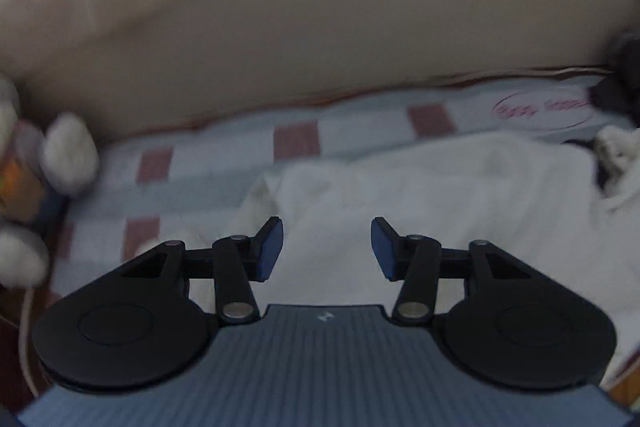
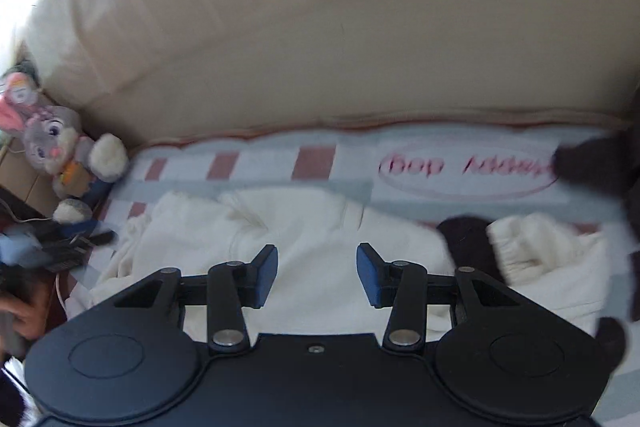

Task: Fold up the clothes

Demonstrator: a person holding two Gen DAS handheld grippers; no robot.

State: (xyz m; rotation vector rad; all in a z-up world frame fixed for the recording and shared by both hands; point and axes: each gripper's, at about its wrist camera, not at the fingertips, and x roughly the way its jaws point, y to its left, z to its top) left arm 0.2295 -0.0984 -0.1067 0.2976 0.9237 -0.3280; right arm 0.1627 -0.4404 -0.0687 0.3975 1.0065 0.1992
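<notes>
A white knit garment (image 1: pixel 440 195) lies spread and rumpled on a bed with a checked sheet (image 1: pixel 224 163). My left gripper (image 1: pixel 327 247) is open and empty, hovering above the garment's left part. In the right wrist view the same white garment (image 2: pixel 280 227) lies across the bed, with a ribbed cuff (image 2: pixel 532 243) to the right. My right gripper (image 2: pixel 317 273) is open and empty above the garment's middle. A dark garment (image 2: pixel 468 239) pokes out beside the cuff.
A cream padded headboard (image 2: pixel 340 27) rises behind the bed. A grey plush rabbit (image 2: pixel 60 151) sits at the bed's left edge, blurred in the left wrist view (image 1: pixel 68 155). More dark fabric (image 2: pixel 596 167) lies at the far right. The other gripper and hand (image 2: pixel 28 267) show at the left.
</notes>
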